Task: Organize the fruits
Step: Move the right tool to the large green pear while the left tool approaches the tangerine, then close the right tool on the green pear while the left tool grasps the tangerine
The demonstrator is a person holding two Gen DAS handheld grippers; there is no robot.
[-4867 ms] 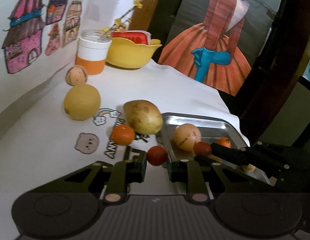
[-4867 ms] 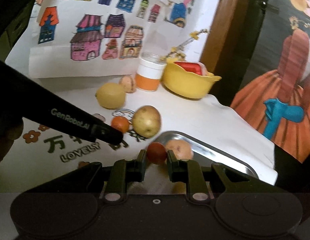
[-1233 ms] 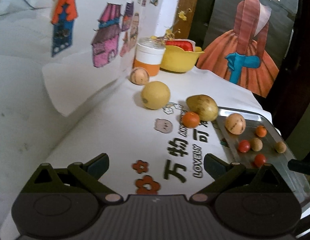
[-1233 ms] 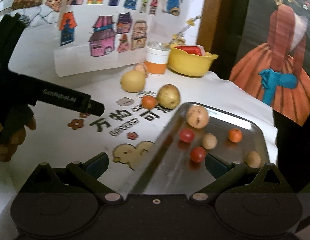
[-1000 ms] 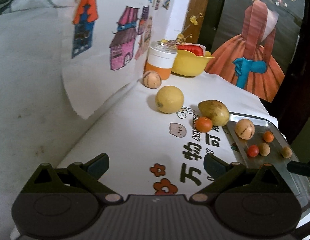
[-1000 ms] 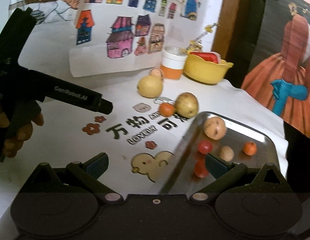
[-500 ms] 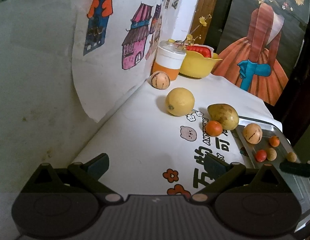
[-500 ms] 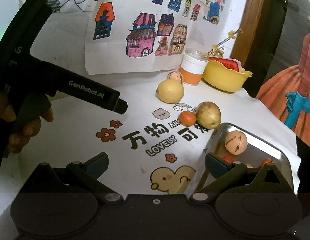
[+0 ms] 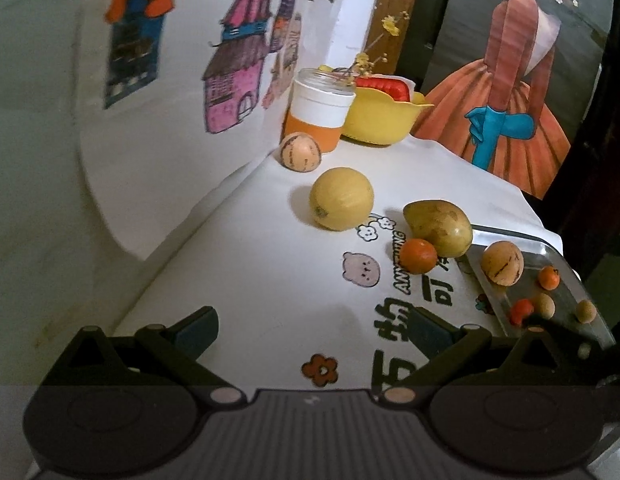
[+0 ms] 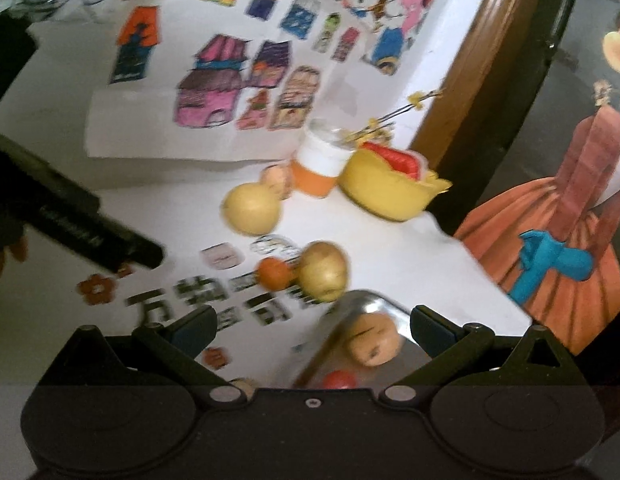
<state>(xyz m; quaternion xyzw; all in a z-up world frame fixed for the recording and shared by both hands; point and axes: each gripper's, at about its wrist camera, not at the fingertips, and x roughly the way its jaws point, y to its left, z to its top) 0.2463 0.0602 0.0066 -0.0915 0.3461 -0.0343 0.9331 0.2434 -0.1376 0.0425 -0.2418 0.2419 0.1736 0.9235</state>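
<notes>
**Both grippers empty, fruit left on the cloth**

Left gripper point(image 9: 314, 330) and right gripper point(image 10: 312, 328) both stand wide apart, holding nothing. A moment ago each clamped a small red tomato; those now lie in the shiny steel tray point(image 9: 550, 246) with the tan round fruit point(image 9: 502, 262). Outside it wait the small orange tangerine point(image 9: 419, 255), brown-speckled pear point(image 9: 438, 228) and yellow round melon point(image 9: 341, 198).
</notes>
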